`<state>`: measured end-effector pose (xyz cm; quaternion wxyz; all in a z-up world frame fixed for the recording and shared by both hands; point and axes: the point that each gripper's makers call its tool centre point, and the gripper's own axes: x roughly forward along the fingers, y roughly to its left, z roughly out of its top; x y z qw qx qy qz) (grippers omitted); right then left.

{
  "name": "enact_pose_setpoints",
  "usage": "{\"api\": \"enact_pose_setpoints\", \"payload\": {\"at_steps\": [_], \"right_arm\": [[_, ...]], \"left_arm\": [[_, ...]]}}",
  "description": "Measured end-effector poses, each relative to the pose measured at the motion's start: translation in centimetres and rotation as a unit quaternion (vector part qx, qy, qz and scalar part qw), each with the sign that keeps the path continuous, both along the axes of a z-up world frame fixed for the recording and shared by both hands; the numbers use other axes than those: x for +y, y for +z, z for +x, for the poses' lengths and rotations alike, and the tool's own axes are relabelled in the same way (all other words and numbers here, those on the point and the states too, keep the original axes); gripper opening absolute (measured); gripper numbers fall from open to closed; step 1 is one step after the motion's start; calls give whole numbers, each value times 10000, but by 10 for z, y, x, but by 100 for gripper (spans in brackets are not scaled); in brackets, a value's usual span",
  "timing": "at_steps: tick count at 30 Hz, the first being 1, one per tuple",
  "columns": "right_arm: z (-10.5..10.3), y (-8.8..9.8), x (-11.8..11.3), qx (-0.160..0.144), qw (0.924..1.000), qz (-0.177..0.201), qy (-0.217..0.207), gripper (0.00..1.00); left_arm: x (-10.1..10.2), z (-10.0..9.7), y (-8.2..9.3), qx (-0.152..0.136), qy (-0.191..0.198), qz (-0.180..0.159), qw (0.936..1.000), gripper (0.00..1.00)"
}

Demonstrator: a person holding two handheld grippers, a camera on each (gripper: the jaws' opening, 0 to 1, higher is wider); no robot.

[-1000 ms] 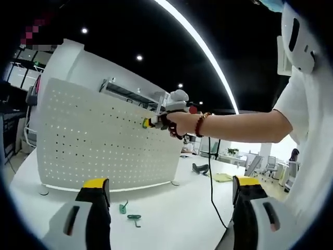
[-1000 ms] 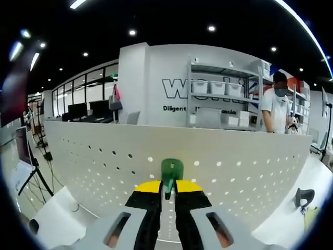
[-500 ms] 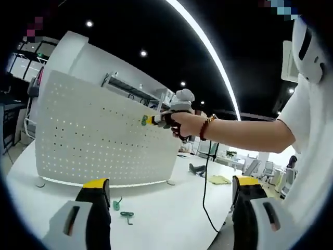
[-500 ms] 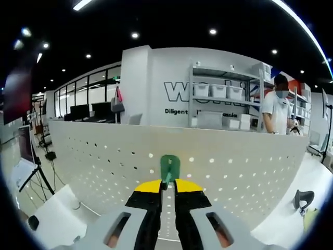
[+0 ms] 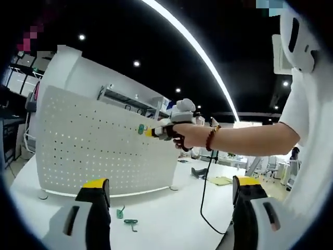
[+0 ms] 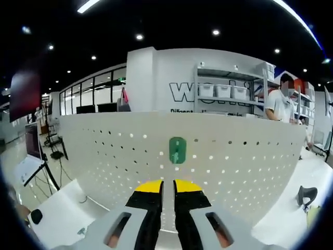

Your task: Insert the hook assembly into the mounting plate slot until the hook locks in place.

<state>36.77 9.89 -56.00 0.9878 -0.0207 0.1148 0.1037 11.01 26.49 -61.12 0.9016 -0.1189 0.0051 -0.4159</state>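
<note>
1. Sitting flat against the pegboard's face, the green hook [image 6: 177, 150] is a small rounded-rectangle plate with two pale marks down its middle, placed in the upper part of the board and free of the jaws below it.
2. The white pegboard [image 6: 104, 156] stands upright on a white table [image 5: 171, 213] (its holes run in even rows).
3. The right gripper [image 6: 167, 188] has its yellow-tipped jaws nearly together with a thin gap and nothing between them; in the left gripper view it [image 5: 152, 132] is held near the hook [image 5: 140, 128] by a hand [image 5: 182, 136].
4. The left gripper [image 5: 171, 188] hangs back with jaws wide apart, empty.
5. Two more green hooks [image 5: 126, 217] lie on the table.
</note>
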Motion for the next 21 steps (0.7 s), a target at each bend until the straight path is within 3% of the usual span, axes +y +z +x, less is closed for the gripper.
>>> {"api": "enact_pose_setpoints", "payload": {"at_steps": [1, 3, 5, 8, 12, 16, 21], "right_arm": [[-3, -4, -1, 17, 10000, 2, 2, 6], [-7, -10, -2, 45, 10000, 59, 33, 6], [-12, -18, -2, 112, 9999, 98, 70, 6], [-19, -32, 1, 228, 9996, 95, 159, 6], [-26, -47, 3, 366, 9990, 162, 213, 7], [-33, -65, 11, 562, 9973, 255, 408, 7], [-38, -82, 18, 756, 9950, 417, 505, 8]], "left_arm": [[-1, -1, -10, 217, -68, 231, 9995, 100], [-2, -3, -15, 74, -117, 497, 9987, 100], [-3, -4, -19, 117, -153, 564, 9982, 100], [-4, -4, -24, 301, -201, 569, 9977, 97], [-4, -5, -19, 242, -179, 355, 9989, 96], [0, -2, -27, 102, -95, 736, 9972, 100], [0, -5, -25, 146, -127, 521, 9985, 100]]}}
